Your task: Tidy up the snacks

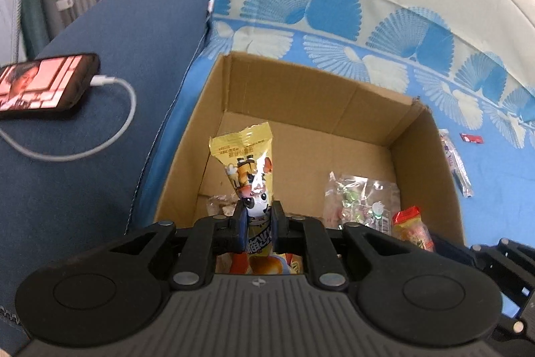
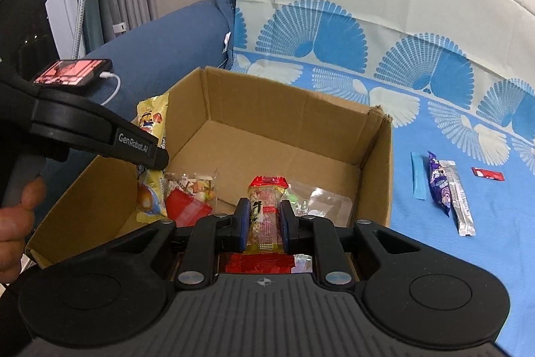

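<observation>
Matt cardboard box (image 1: 301, 96), glossy foil snack packet (image 1: 249, 163)

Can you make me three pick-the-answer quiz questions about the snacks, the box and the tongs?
1. Where is the phone?
A. inside the box
B. on the dark blue cushion left of the box
C. on the patterned cloth

2. What colour is the packet held in the left tongs?
A. yellow
B. purple
C. green

3. What are the right tongs doing?
A. hanging open
B. gripping a snack with red ends
C. pressing on the phone

Answers:
1 B: it lies with its cable on the cushion, outside the cardboard box.
2 A: the packet standing up between the tongs is yellow with cartoon pictures.
3 B: the tongs are shut on the red-ended snack above the box, while other snacks lie on the cloth.
</observation>
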### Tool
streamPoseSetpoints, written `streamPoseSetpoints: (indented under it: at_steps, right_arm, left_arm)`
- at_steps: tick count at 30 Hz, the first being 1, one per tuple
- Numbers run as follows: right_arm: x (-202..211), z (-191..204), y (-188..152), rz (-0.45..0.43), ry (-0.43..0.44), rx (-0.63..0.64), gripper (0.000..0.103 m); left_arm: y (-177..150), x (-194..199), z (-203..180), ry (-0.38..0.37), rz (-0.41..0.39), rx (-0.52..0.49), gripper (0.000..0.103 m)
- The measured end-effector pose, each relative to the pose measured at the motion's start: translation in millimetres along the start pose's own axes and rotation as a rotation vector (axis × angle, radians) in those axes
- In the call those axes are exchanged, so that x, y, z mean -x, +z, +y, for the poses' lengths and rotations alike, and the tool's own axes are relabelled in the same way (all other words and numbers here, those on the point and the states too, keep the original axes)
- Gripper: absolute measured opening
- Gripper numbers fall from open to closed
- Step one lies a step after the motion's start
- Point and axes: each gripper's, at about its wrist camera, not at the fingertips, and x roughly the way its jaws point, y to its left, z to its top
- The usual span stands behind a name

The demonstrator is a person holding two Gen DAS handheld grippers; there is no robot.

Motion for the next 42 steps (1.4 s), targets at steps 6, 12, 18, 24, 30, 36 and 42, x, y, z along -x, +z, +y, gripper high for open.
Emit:
streamPoseSetpoints:
  at_steps: [6,12,18,24,30,36,42]
  right_arm:
    - [5.0,-0.2,-0.8,-0.001,-0.031,-0.011,0.067]
    - [32.7,3.0,-7.3,0.020,-0.016,-0.043,0.090]
    - [78.1,14.8,-24.8,0.012,0.002,-0.040,0.097]
    - [125.5,22.2,-46.9,-0.041,-0.004,-0.006,0.098]
    - [166.1,17.8,-58.4,-0.130,-0.029,-0.020,0.099]
    - [197.4,17.4,-70.8,-0.193,-0.041,-0.022,0.100]
    - [218.5,20.2,-79.3,-0.244,-0.041,-0.031,0.101]
  left_arm:
    - [-5.8,28.2,14.6,0.044,-0.070,0.045,0.103]
    - [-34.2,63.2,17.4,0.040,-0.010,0.026,0.103]
    - [-77.3,108.0,7.2,0.104,-0.039,0.007,0.103]
    - [-107.5,146.1,-3.1,0.115,-0.095,-0.014,0.103]
    - [-117.8,177.2,-11.4,0.106,-0.157,-0.010,0.103]
    - [-133.2,205.7,-22.5,0.107,-0.228,-0.053,0.103]
    - [-144.3,229.1,-26.4,0.107,-0.274,-0.057,0.103]
